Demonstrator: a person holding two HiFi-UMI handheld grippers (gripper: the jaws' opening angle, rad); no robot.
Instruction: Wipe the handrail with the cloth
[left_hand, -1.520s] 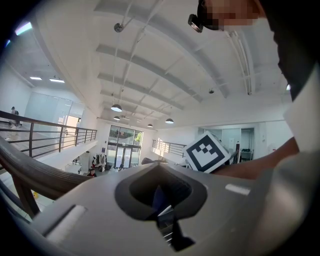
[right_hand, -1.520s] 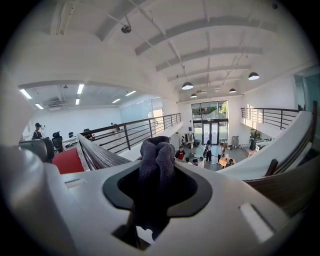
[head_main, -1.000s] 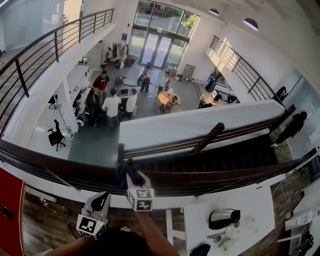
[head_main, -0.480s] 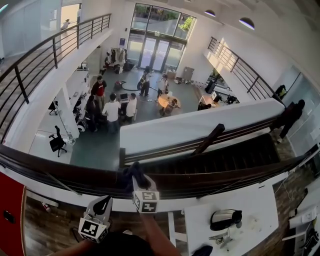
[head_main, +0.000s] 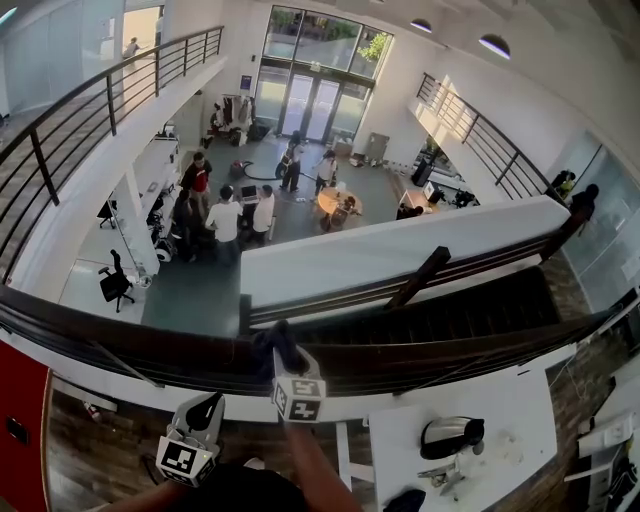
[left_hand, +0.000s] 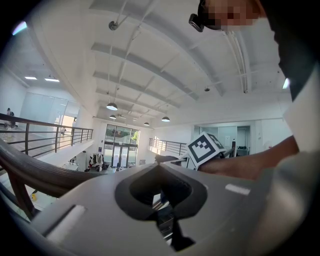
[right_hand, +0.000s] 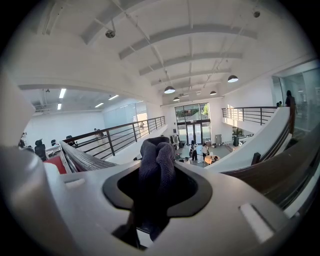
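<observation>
Atrium: dark ribbed handrail (head_main: 120, 348); right claw (head_main: 280, 345) clamps bunched grey cloth (right_hand: 157, 160).

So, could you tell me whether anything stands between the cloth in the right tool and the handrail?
Nothing visible does. The right tool is shut on the dark cloth, and in the head view the cloth appears to lie right on top of the handrail, with nothing between them.

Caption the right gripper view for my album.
Right gripper clamped on a dark cloth, wooden handrail curving past, atrium far below.
</observation>
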